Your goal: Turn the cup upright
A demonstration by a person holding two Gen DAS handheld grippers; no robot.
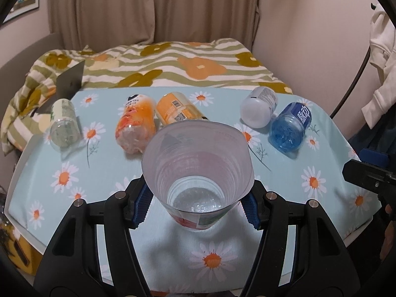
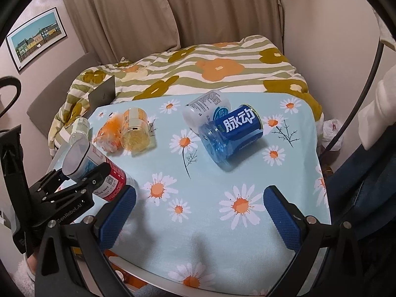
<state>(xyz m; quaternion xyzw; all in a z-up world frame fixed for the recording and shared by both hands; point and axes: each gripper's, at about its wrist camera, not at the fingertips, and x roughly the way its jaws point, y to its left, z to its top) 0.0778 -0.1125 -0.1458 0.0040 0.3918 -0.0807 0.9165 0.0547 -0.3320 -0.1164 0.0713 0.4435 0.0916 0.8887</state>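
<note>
Cup (image 1: 198, 173), thin clear plastic cut from a bottle, sits between my left fingers with its mouth turned up toward my own camera and its ribbed bottom facing down to the daisy tablecloth (image 1: 284, 193). My left gripper (image 1: 198, 208) is closed on its lower wall, the blue pads (image 1: 141, 208) pressing either side near the base, where the red and green label wraps it. From the right wrist view the cup looks tilted and I cannot tell whether its bottom touches the cloth yet. I judge it very light and quite soft: the rim looks slightly squashed out of round, so a hard squeeze would buckle it, while the smooth wall may slip under a loose one. Low on the wall, near the stiffer ribbed base, seems the best place to hold. My right gripper (image 2: 199, 211) hangs wide open over bare cloth, holding nothing. Further back lie other cut cups on their sides: a green one (image 1: 63, 126), an orange one (image 1: 136, 126) touching a yellow one (image 1: 175, 109), and a white one (image 1: 258, 106) against a blue one (image 1: 290, 126). Behind the table a flowered quilt (image 1: 198, 66) covers a bed.
</note>
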